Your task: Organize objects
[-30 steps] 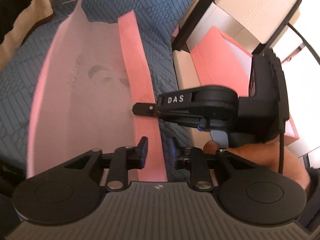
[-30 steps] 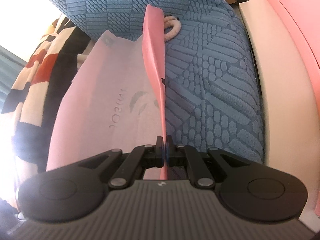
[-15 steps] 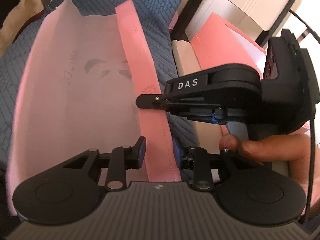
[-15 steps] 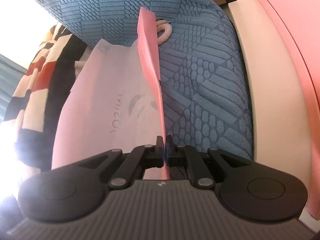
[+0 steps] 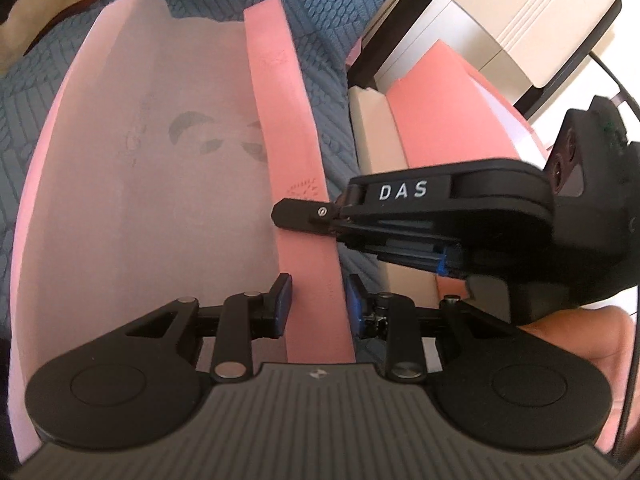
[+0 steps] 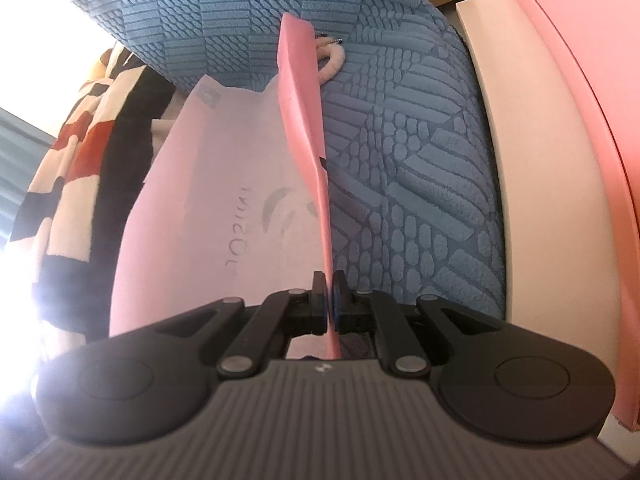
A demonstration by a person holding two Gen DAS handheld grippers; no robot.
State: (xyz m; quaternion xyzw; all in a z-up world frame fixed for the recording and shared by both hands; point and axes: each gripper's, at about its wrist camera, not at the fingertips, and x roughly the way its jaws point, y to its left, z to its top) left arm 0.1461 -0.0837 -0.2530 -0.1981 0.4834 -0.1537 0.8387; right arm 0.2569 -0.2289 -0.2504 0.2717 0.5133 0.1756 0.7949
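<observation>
A pink fabric bag (image 5: 152, 184) with a faint grey logo lies on the blue quilted cover (image 5: 24, 120). Its darker pink side panel (image 5: 288, 128) stands up along the right edge. My right gripper (image 5: 294, 216) comes in from the right and is shut on that panel; in the right wrist view (image 6: 329, 300) the panel (image 6: 304, 120) rises edge-on between the pads. My left gripper (image 5: 318, 304) is open, with its fingers either side of the panel's near end.
A second pink bag (image 5: 448, 104) leans against a cream box (image 5: 372, 132) to the right, below a cream cabinet with a dark frame (image 5: 520, 12). A patterned black, red and cream blanket (image 6: 80, 152) lies left. A white cord loop (image 6: 330, 62) lies behind the panel.
The left gripper has moved forward and closer over the bag, its open fingers now straddling the side panel. The right gripper stays shut on the panel.
</observation>
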